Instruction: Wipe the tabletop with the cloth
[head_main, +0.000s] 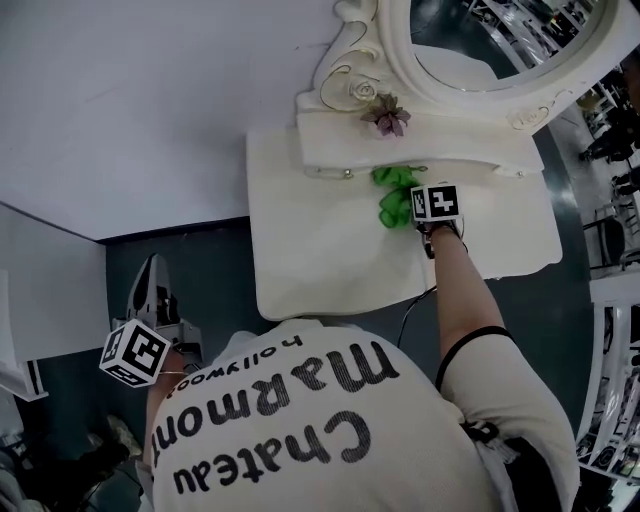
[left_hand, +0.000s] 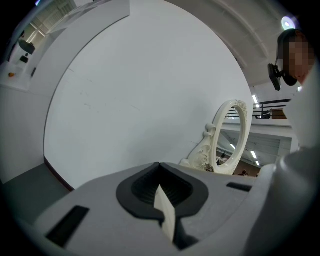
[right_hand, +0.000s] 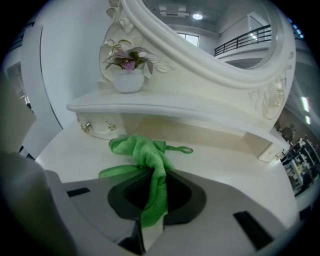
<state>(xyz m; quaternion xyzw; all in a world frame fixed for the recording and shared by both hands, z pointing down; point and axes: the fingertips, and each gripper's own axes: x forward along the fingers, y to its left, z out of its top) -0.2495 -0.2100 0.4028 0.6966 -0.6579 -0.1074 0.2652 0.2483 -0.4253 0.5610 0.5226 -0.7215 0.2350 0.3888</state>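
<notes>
A green cloth (right_hand: 145, 157) lies bunched on the cream tabletop (head_main: 320, 250) just in front of the mirror shelf; in the head view the cloth (head_main: 394, 196) shows near the table's back middle. My right gripper (right_hand: 152, 200) is shut on the cloth, a strip of it pinched between the jaws, and its marker cube (head_main: 436, 202) sits right beside the cloth. My left gripper (left_hand: 162, 200) is shut with nothing in it, held low off the table's left side, its cube (head_main: 134, 352) by the person's left shoulder.
An ornate cream mirror (head_main: 480, 60) stands on a raised shelf (right_hand: 170, 107) at the table's back, with a small potted plant (right_hand: 128, 65) on it. Drawer knobs (right_hand: 86, 127) sit under the shelf. A white wall (left_hand: 140, 90) runs behind. Dark floor (head_main: 190, 270) surrounds the table.
</notes>
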